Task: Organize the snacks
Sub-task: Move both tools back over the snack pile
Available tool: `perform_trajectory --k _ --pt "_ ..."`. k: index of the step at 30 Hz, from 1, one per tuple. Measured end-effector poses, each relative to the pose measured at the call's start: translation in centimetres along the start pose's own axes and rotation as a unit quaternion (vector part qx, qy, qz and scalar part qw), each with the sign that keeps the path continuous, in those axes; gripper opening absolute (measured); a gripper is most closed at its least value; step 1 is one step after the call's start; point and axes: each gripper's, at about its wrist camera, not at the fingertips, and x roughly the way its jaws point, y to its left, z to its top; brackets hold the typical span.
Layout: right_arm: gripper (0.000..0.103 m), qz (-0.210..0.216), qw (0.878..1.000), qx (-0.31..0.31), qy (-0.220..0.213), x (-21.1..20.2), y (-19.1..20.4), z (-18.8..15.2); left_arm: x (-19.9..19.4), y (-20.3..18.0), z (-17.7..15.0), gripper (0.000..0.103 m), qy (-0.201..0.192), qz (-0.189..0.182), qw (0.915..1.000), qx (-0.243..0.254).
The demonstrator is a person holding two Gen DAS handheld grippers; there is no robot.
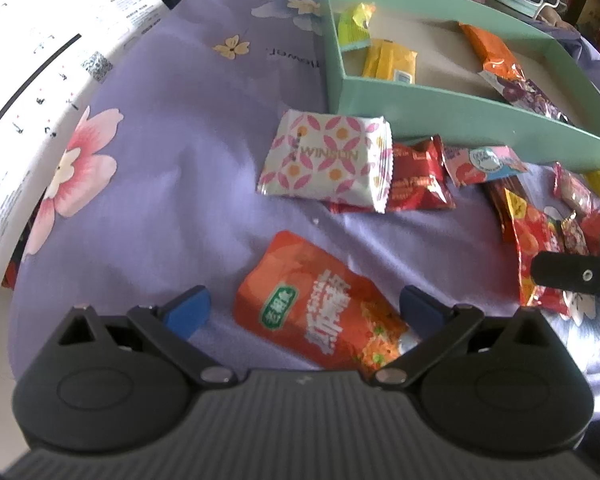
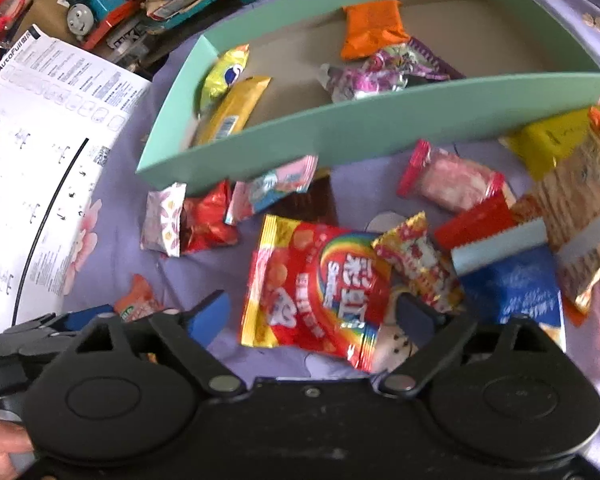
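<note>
1. At the far left, a printed instruction sheet (image 1: 40, 92) is seen lying well away from both tools on the purple floral cloth (image 1: 160, 184).
2. The left gripper (image 1: 304, 308) is held released, its blue pads spread to either side of an orange snack pouch (image 1: 320, 308); the pouch lies directly between them but is not pressed. Its long axis is tilted, running from the upper left toward the right pad.
3. Ahead of that tool, a white-and-pink wrapper (image 1: 328, 160) is overlapped onto a red packet (image 1: 416, 180), just before the mint-green box (image 1: 460, 116), where a few snacks are already stored.
4. The right gripper (image 2: 312, 312) is likewise held wide open, with a red rainbow candy bag (image 2: 316, 288) between its pads, untouched as far as can be judged.
5. Each bag is nearer its own tool, and the box lies beyond both, so forward carries are judged to be needed.
</note>
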Motion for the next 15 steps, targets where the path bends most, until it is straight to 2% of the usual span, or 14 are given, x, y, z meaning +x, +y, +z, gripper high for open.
perform_trajectory --k 4,6,7,8,10,11,12,13,15 --pt "0.098 -0.028 0.999 -0.04 -0.013 1.1 1.6 -0.1 -0.3 -0.3 -0.4 0.103 0.008 -0.005 1.0 0.0" --pt "0.088 -0.044 0.996 -0.071 -0.028 1.6 2.6 -0.2 -0.3 -0.5 -0.6 0.1 0.006 -0.011 0.9999 0.004" --pt "0.077 -0.051 0.994 -0.086 -0.034 1.6 3.0 -0.3 -0.4 -0.5 -0.6 0.094 0.004 -0.018 0.9998 0.005" --pt "0.071 -0.047 0.994 -0.093 -0.034 1.5 3.2 -0.3 -0.5 -0.6 -0.7 0.088 -0.002 -0.022 0.9997 0.007" --pt "0.067 -0.035 0.995 -0.087 -0.032 1.4 3.0 -0.2 -0.8 -0.9 -0.8 0.08 -0.014 -0.035 0.9991 0.018" --pt "0.059 -0.035 0.995 -0.084 -0.032 1.2 2.8 -0.1 -1.0 -1.2 -0.8 0.072 -0.02 -0.041 0.9987 0.024" --pt "0.059 -0.033 0.996 -0.079 -0.032 1.0 2.6 -0.1 -1.1 -1.3 -0.9 0.067 -0.025 -0.047 0.9981 0.03" --pt "0.058 -0.027 0.997 -0.071 -0.03 0.8 2.2 -0.1 -1.2 -1.6 -0.9 0.056 -0.029 -0.06 0.9971 0.038" --pt "0.058 -0.026 0.997 -0.064 -0.03 0.5 1.6 -0.4 -1.2 -2.2 -0.9 0.054 -0.039 -0.066 0.9954 0.057"
